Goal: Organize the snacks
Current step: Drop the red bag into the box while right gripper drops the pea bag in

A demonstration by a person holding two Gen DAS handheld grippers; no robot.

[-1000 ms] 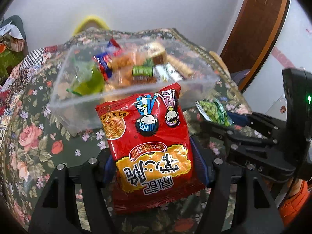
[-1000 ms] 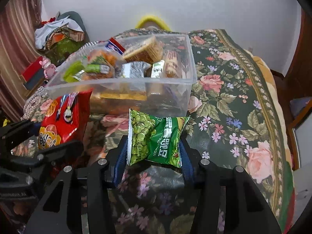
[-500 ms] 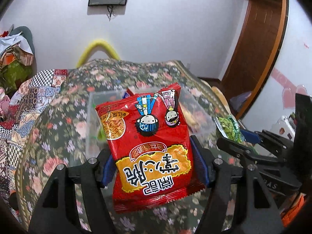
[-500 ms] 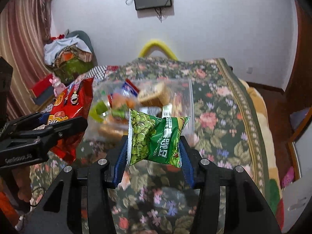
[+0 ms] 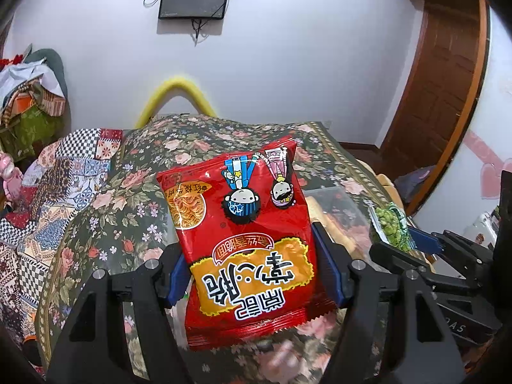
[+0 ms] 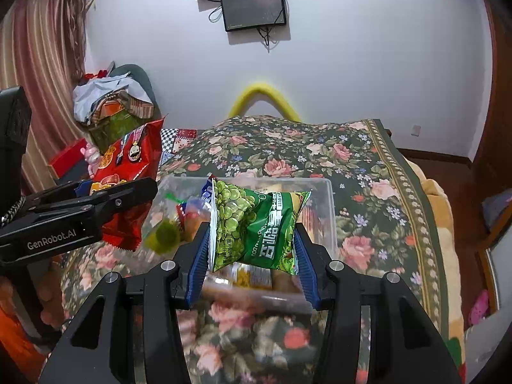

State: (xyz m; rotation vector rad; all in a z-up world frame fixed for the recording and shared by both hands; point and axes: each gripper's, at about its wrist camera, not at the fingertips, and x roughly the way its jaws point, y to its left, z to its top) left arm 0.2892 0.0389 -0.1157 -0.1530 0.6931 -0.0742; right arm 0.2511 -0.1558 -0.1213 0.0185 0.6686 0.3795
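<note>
My left gripper (image 5: 252, 275) is shut on a red noodle-snack packet (image 5: 243, 227) with cartoon figures, held in the air. The same red packet (image 6: 128, 185) shows at the left of the right wrist view. My right gripper (image 6: 252, 256) is shut on a green pea-snack packet (image 6: 252, 224), also seen at the right in the left wrist view as the green packet (image 5: 390, 227). A clear plastic box (image 6: 323, 204) with several snacks in it sits on the floral bedspread, below and beyond both packets. The red packet hides most of the box (image 5: 339, 204) in the left wrist view.
A floral bedspread (image 6: 368, 192) covers the bed. A patchwork quilt (image 5: 60, 185) lies at its left. A pile of clothes (image 6: 112, 99) stands by the striped curtain. Screens (image 6: 252, 6) hang on the white wall. A wooden door (image 5: 441, 80) is at the right.
Both grippers have risen with their packets, from beside the box's near wall to above it. The views now take in more wall, and the box looks smaller and lower.
</note>
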